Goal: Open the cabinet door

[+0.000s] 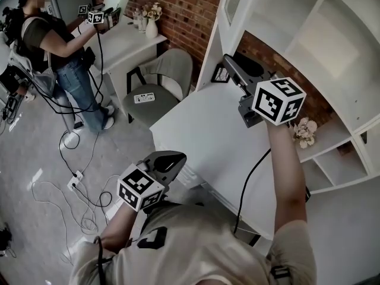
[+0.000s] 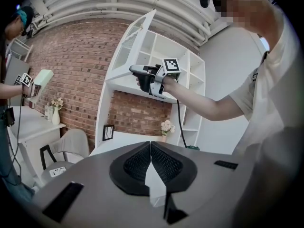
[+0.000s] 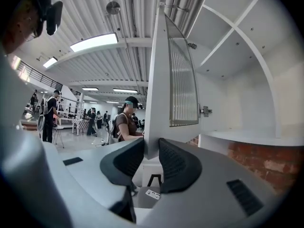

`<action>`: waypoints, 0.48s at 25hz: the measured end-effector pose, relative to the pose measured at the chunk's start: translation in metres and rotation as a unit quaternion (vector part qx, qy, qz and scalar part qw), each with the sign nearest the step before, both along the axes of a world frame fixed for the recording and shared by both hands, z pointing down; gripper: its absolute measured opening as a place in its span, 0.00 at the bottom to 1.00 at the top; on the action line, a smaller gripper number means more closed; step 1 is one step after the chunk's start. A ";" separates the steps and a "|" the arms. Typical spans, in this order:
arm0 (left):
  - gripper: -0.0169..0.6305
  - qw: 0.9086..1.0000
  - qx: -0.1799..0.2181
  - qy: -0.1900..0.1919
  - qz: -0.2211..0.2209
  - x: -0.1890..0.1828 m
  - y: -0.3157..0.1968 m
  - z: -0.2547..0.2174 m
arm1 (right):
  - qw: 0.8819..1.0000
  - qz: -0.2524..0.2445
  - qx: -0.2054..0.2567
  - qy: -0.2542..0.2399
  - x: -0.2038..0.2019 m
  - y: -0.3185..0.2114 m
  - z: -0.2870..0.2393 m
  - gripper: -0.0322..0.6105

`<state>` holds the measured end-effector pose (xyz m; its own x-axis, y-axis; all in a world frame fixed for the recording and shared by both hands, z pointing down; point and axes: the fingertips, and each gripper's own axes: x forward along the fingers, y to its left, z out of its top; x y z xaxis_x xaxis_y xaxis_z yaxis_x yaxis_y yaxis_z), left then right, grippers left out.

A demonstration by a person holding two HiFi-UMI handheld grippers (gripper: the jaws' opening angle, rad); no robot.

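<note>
The white cabinet door (image 3: pixel 173 80), with a ribbed glass pane, stands swung far out from the shelf unit (image 1: pixel 332 40). My right gripper (image 3: pixel 151 146) is raised to it, and the door's lower free edge fills the gap between the two pads. No space shows on either side, so it is shut on that edge. In the head view the right gripper (image 1: pixel 228 61) reaches up under the door (image 1: pixel 234 5). The left gripper view shows the door (image 2: pixel 137 37) and the right gripper (image 2: pixel 135 71) from the side. My left gripper (image 2: pixel 151 146) hangs low at the left (image 1: pixel 172 159), shut and empty.
A white desk (image 1: pixel 208 135) lies under the cabinet, with a flower vase (image 1: pixel 306 132) and a picture frame (image 1: pixel 221 74) at its back. A grey chair (image 1: pixel 160 82) stands to the left. Another person (image 1: pixel 65 46) works with grippers at a far desk. Cables (image 1: pixel 83 195) trail on the floor.
</note>
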<state>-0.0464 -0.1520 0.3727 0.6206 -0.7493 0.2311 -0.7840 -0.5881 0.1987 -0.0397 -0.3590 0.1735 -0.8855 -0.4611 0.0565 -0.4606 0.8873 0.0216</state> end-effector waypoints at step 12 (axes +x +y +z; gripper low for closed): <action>0.05 1.000 -0.004 0.001 -0.020 -0.022 0.009 0.001 | 1.000 -0.020 0.009 0.005 -0.033 0.007 0.000 0.23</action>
<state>-0.0682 -0.1426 0.3735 0.5900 -0.7721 0.2362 -0.8070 -0.5542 0.2040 -0.0728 -0.3519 0.1733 -0.9029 -0.4261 0.0570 -0.4243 0.9046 0.0413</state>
